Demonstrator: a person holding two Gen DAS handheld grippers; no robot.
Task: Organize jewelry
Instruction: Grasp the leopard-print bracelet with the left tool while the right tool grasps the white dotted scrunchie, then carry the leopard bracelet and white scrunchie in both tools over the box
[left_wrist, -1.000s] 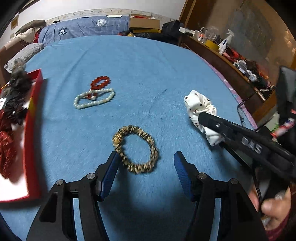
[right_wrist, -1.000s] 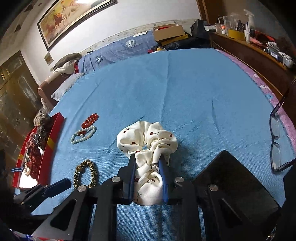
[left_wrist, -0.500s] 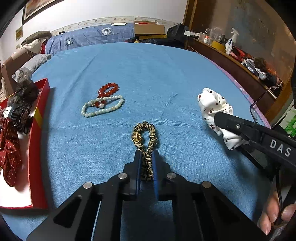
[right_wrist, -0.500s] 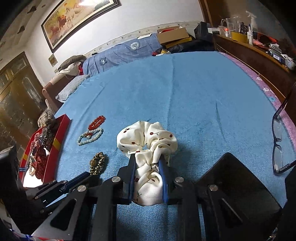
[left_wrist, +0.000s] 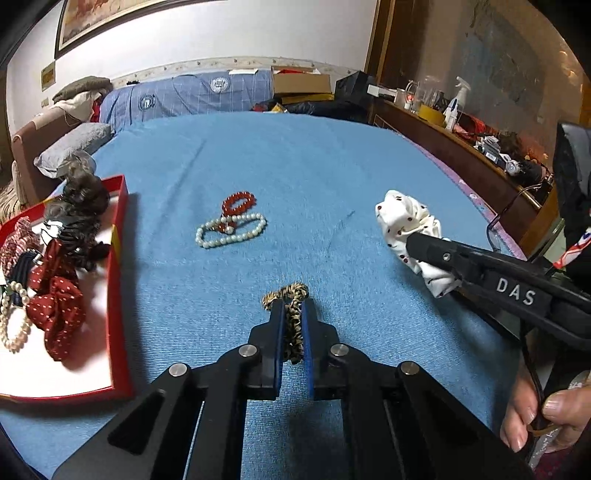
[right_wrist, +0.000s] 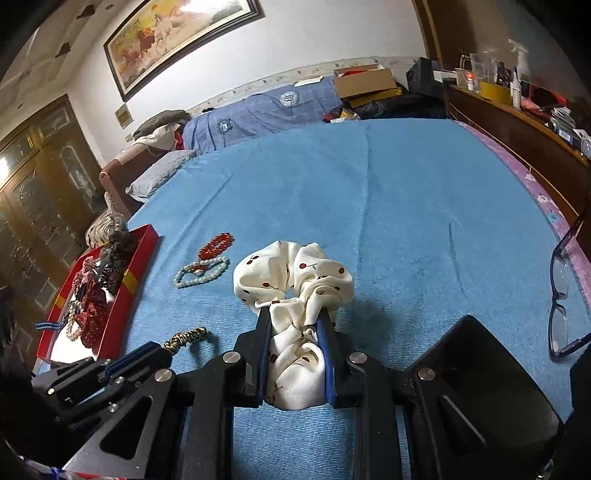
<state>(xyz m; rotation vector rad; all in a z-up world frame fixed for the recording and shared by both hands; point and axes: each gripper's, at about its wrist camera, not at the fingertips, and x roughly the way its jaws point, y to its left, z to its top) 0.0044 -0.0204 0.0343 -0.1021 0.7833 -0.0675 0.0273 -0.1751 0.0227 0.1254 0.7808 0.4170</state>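
Note:
My left gripper (left_wrist: 292, 308) is shut on a leopard-print scrunchie (left_wrist: 291, 321), held just above the blue bedspread; it also shows in the right wrist view (right_wrist: 186, 338). My right gripper (right_wrist: 295, 319) is shut on a white cherry-print scrunchie (right_wrist: 295, 280), also seen in the left wrist view (left_wrist: 410, 229). A white pearl bracelet (left_wrist: 231, 230) and a red bead bracelet (left_wrist: 238, 203) lie together on the bedspread ahead. A red box (left_wrist: 118, 258) at the left holds hair ties, a pearl strand and red bows.
Black-framed glasses (right_wrist: 563, 295) lie at the bed's right edge. A black object (right_wrist: 476, 387) sits close under the right gripper. Pillows and a folded blue quilt (left_wrist: 184, 96) are at the far end; a cluttered wooden shelf (left_wrist: 461, 147) runs along the right.
My left gripper closed on the leopard-print scrunchie and lifted it slightly, squeezing it narrow. The right gripper kept holding the white scrunchie, raised a little.

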